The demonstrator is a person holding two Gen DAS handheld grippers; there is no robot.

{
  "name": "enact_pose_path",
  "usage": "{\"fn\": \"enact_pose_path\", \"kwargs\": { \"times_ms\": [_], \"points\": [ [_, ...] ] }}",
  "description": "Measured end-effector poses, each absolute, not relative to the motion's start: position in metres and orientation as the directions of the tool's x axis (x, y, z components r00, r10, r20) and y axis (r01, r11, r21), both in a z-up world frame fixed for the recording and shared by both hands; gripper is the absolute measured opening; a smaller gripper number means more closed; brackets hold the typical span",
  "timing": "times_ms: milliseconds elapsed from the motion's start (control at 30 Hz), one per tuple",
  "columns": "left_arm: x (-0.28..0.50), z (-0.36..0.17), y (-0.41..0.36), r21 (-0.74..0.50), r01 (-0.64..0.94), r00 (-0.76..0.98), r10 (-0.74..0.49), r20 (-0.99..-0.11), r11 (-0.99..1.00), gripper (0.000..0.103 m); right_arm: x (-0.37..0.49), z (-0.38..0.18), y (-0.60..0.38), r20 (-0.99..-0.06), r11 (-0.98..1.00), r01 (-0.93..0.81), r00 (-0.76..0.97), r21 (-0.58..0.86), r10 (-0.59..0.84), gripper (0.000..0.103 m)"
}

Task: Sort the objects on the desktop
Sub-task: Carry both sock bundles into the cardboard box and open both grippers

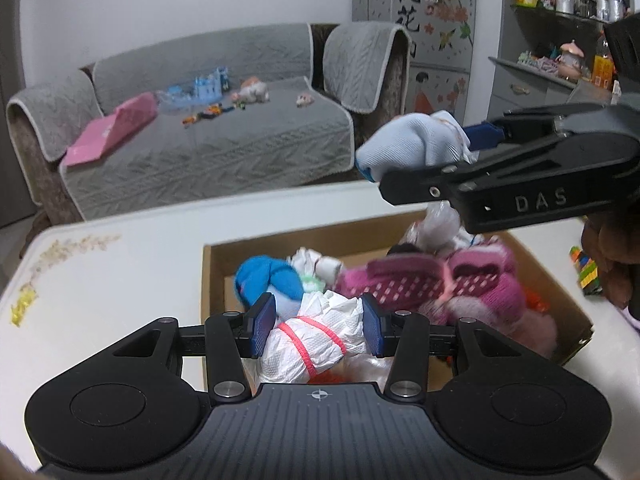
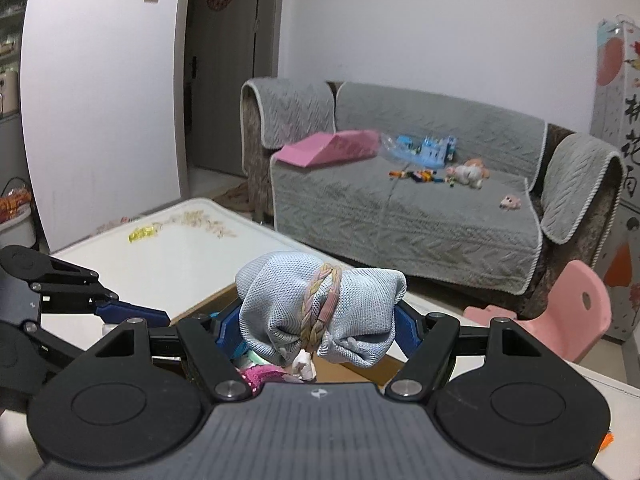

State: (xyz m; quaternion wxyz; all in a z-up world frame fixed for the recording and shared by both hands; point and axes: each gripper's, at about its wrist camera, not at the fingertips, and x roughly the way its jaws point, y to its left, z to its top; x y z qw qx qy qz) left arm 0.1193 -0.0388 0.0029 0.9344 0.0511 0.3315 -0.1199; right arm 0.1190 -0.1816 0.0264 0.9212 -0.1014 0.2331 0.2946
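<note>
A pale-blue knitted bundle (image 2: 320, 312) is clamped crosswise by the right gripper (image 2: 316, 330) above the cardboard box (image 1: 256, 246), while a white band-tied bundle (image 1: 316, 340) is gripped by the left gripper (image 1: 318, 330).

white table (image 1: 120, 264), cardboard box (image 1: 208, 276) on it, colourful toy bricks (image 1: 586, 274) near its right edge

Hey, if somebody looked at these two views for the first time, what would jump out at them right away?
First, the right gripper shut on a pale blue bundle tied with a braided band, held up above the cardboard box. Next, the left gripper, closed on a white bundle bound with a pink band, low over the box's bright pile of socks.
</note>
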Motion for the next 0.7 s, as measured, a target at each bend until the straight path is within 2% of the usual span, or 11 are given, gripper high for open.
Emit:
{"fn": "enact_pose_path", "kwargs": {
  "times_ms": [167,533,633,700],
  "points": [
    [0.129,-0.016,-0.035,0.001,0.248,0.727,-0.186,-0.661,0.969,0.052,0.135,0.013,-0.169,-0.544,0.805,-0.590,0.694,-0.055,0.471,0.069],
    [0.132,-0.021,-0.036,-0.021,0.256,0.726,-0.207,-0.656,0.966,0.056,0.165,-0.017,-0.165,-0.658,0.853,-0.521,0.638,0.011,0.399,0.072],
    [0.133,-0.023,-0.037,-0.032,0.254,0.720,-0.211,-0.661,0.967,0.066,0.163,-0.016,-0.165,-0.659,0.857,-0.515,0.642,0.007,0.391,0.079],
    [0.134,-0.025,-0.038,-0.049,0.255,0.710,-0.221,-0.669,0.966,0.068,0.159,-0.012,-0.165,-0.651,0.858,-0.513,0.649,0.007,0.393,0.090]
  ]
}}
